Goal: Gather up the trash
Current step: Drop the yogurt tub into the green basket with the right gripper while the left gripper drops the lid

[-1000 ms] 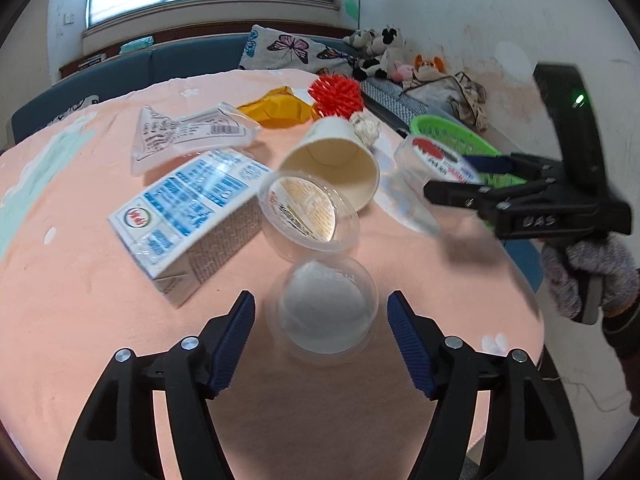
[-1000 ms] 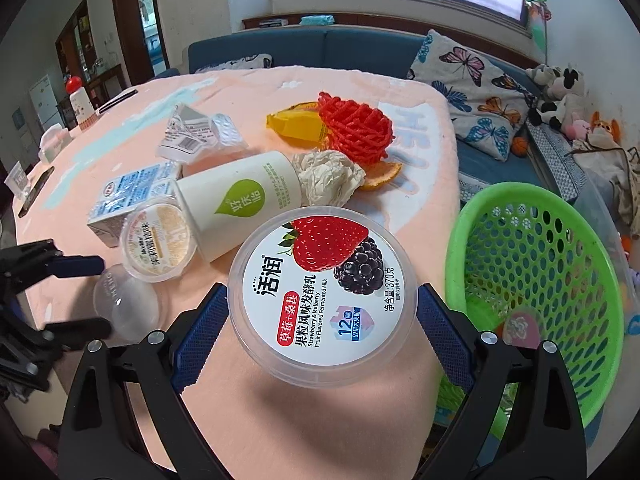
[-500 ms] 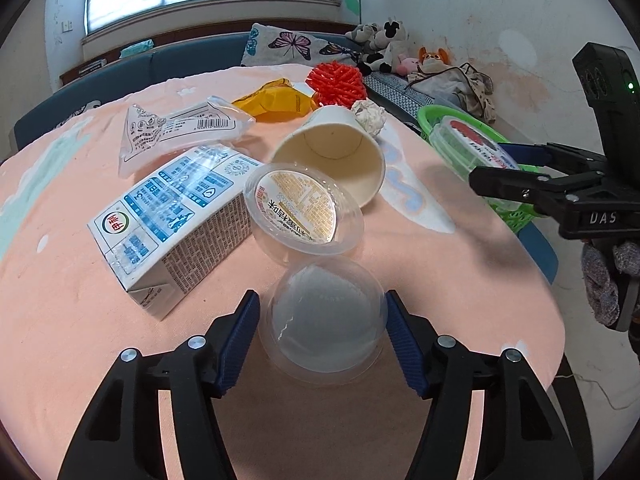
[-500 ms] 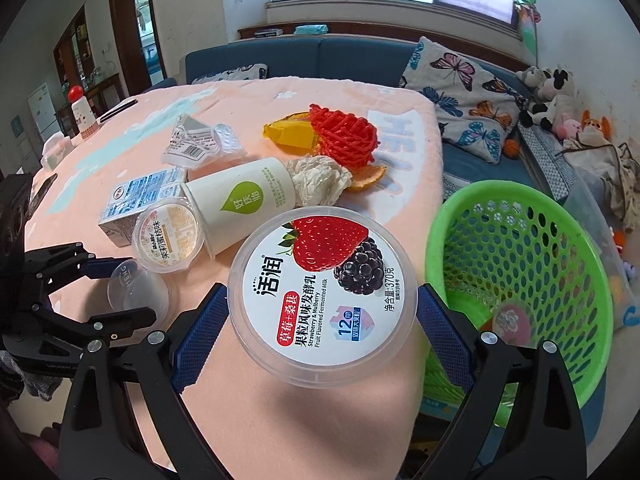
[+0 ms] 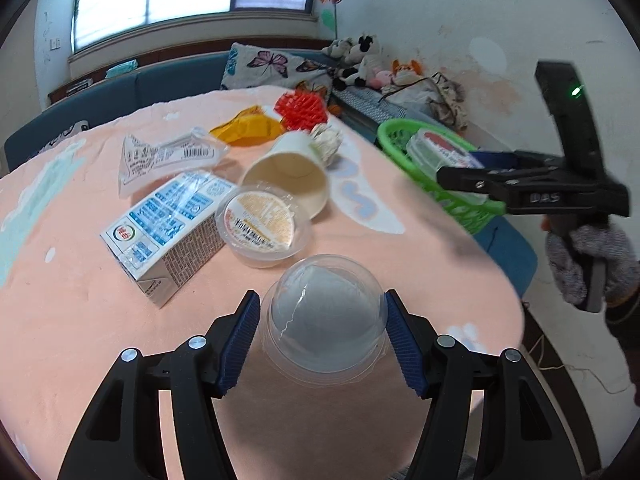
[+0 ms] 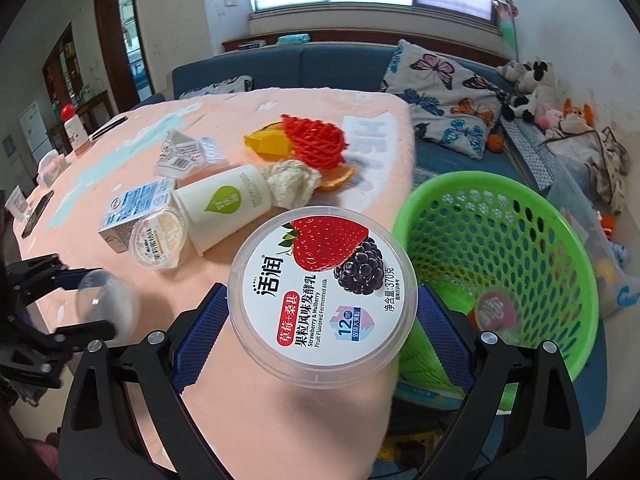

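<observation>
Currently: left gripper (image 5: 322, 328) clamped on clear domed plastic cup (image 5: 324, 322), above peach-cloth counter (image 5: 80, 320). Right gripper (image 6: 320, 320) clamped on round clear yogurt tub w/ strawberry label (image 6: 322, 304), at counter edge beside green mesh plastic basket (image 6: 500, 216).

The round white yogurt tub (image 6: 322, 304) hides part of the green mesh plastic basket's (image 6: 532, 216) rim. The clear domed plastic cup (image 6: 106, 306) is blurred in the right wrist view.

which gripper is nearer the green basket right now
Right. The right gripper, shut on the yogurt tub, is at the green basket rim. The left gripper, holding the clear cup, is farther back over the table.
</observation>
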Tool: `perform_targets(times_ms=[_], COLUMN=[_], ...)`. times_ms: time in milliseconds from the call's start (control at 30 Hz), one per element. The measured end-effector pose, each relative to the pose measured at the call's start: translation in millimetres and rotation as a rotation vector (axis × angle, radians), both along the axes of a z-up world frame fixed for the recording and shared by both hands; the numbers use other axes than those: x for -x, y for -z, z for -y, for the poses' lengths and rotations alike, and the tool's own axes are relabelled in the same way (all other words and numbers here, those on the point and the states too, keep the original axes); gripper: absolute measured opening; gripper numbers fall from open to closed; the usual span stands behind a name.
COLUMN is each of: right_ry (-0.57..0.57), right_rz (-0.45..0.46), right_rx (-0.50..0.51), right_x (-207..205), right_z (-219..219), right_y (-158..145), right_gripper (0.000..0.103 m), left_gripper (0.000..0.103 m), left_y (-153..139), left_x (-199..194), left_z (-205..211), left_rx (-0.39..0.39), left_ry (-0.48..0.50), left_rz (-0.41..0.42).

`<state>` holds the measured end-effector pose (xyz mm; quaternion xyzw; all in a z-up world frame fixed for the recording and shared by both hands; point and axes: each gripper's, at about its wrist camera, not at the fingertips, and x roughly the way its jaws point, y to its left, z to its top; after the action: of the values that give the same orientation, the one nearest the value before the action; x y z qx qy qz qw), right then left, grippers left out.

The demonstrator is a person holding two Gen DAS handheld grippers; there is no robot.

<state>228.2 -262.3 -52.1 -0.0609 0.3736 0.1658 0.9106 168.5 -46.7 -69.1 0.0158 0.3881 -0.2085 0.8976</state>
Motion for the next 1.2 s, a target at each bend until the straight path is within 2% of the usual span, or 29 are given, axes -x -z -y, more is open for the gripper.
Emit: perform_targets(times_ms=[267, 667, 867, 1200], right_ry=[0.096, 0.286, 0.316, 0.321], right_rz=[0.005, -0.063, -0.101, -0.116], right_rx=[-0.001, -0.044, -0.083, -0.123], right_x=[-4.5, -24.3, -28.8, -31.2], right_z=[39.9, 122.1, 141.2, 148.3], right_y=[-3.8, 9.9, 20.8, 24.4], right_gripper=[0.092, 0.092, 0.093, 0.093], left_gripper=[0.061, 0.061, 0.061, 0.061], left_y=[-27.8, -63.5, -75.3, -85.4], left_x=[1.4, -32.2, -47.9, -70.8], left_z=[11.6, 49.0, 66.8, 96.9], left_rx=[0.043, 0.060, 0.060, 0.058], left_ry=[0.036, 0.090, 0.112, 0.146], left_rz=[0.050, 0.103, 0.118, 0.125])
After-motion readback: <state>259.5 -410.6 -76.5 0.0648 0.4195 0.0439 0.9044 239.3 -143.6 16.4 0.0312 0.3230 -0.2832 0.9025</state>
